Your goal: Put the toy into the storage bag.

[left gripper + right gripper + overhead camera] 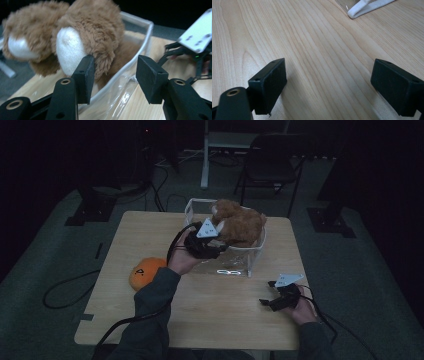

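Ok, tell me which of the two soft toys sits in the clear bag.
The brown furry plush, at the left tongs. The orange plush lies outside the clear bag, at the table's left edge.

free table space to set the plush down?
Bare wood on the table between the two hands, and along the left edge behind the orange toy. Crowded at the back: clear bin with plush, left gripper beside it.
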A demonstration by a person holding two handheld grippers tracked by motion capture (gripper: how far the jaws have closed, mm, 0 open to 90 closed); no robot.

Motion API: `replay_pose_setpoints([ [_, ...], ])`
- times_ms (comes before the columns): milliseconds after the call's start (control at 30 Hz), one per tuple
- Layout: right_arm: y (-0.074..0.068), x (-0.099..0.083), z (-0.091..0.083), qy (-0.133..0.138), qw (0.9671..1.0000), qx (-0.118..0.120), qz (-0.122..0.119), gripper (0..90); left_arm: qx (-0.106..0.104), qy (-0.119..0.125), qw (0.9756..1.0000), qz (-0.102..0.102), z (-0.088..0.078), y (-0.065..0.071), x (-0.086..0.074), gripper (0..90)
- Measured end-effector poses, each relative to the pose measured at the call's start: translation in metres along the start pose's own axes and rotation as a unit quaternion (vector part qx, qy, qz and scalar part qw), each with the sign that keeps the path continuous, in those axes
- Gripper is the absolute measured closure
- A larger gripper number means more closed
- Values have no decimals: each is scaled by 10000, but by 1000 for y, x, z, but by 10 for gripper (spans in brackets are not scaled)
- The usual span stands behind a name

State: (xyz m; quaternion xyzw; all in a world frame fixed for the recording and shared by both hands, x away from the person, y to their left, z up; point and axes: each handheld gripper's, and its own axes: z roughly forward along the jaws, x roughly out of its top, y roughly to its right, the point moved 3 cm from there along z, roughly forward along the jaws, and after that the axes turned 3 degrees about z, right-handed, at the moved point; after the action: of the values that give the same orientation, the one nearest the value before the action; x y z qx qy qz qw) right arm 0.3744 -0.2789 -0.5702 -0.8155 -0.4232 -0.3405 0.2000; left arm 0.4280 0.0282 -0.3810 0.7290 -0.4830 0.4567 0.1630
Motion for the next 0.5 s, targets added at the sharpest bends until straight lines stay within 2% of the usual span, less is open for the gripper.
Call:
replay_pose_setpoints([
  [133, 0, 0, 0, -2, 10000, 2, 1, 126, -153, -186, 9997, -83, 8, -2, -8, 478],
  [200, 0, 0, 0, -3, 10000, 2, 3, 126, -284, -94, 9995, -138, 6, 0, -10, 462],
  [300, 0, 0, 0, -1, 10000, 3, 1, 126, -346, -33, 9992, -175, 3, 1, -12, 439],
  [333, 0, 0, 0, 0, 10000, 2, -2, 126, -434, 109, 9987, -240, -3, 1, -14, 439],
  [500, 0, 0, 0, -3, 10000, 4, 6, 126, -411, 321, 9982, -310, -19, 0, -19, 409],
])
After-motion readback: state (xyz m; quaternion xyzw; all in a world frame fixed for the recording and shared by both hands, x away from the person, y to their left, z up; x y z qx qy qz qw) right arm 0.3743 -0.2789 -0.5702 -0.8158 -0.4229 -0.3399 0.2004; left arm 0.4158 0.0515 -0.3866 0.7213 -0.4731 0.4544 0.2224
